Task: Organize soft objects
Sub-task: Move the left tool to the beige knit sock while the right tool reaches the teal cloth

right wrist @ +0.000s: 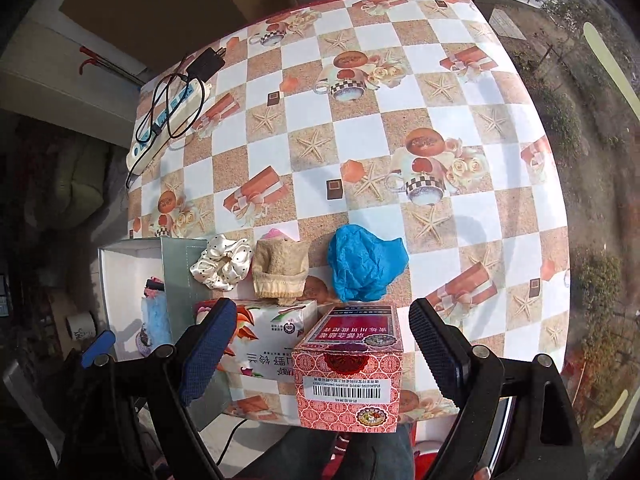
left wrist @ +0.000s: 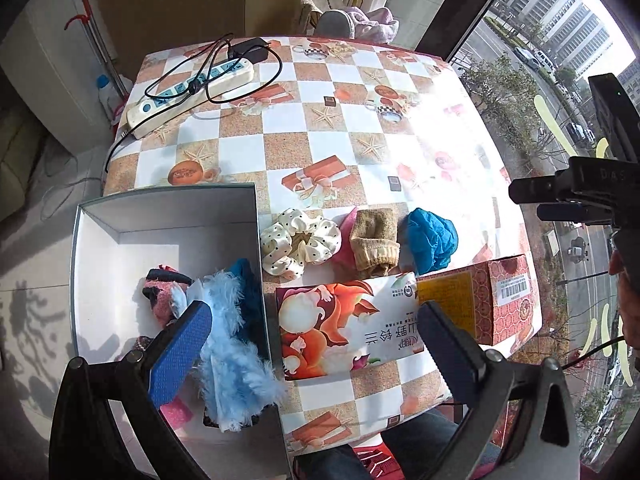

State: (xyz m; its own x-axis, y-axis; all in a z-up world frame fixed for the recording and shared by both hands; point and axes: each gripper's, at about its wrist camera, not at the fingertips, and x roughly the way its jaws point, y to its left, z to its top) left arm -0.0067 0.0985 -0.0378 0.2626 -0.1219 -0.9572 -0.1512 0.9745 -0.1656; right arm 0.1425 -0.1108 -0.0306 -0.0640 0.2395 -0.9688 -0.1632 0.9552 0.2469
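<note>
At the bench's (left wrist: 360,128) left edge we see one white power strip (left wrist: 192,92) with a black cable looped over it. Nearer us, one open white box (left wrist: 160,236) sits against the left edge; inside it we count one fluffy light-blue piece (left wrist: 236,344), one pink-and-black knit item (left wrist: 164,292) and one dark blue cloth (left wrist: 248,280). Our left tongs (left wrist: 316,344) hang above the box's right wall with the fingers wide apart, holding nothing. Just right of the box, three soft things lie in a row on the bench: one cream polka-dot scrunchie (right wrist: 222,262), one tan knit sock (right wrist: 280,276) lying on something pink, and one crumpled blue cloth (right wrist: 362,262), a little apart from the sock. In front of them, along the near edge, stand two cartons side by side: one tissue pack (right wrist: 264,340) and one red patterned box (right wrist: 352,364). Our right tongs (right wrist: 320,352) hover over the red box, fingers spread and empty.
</note>
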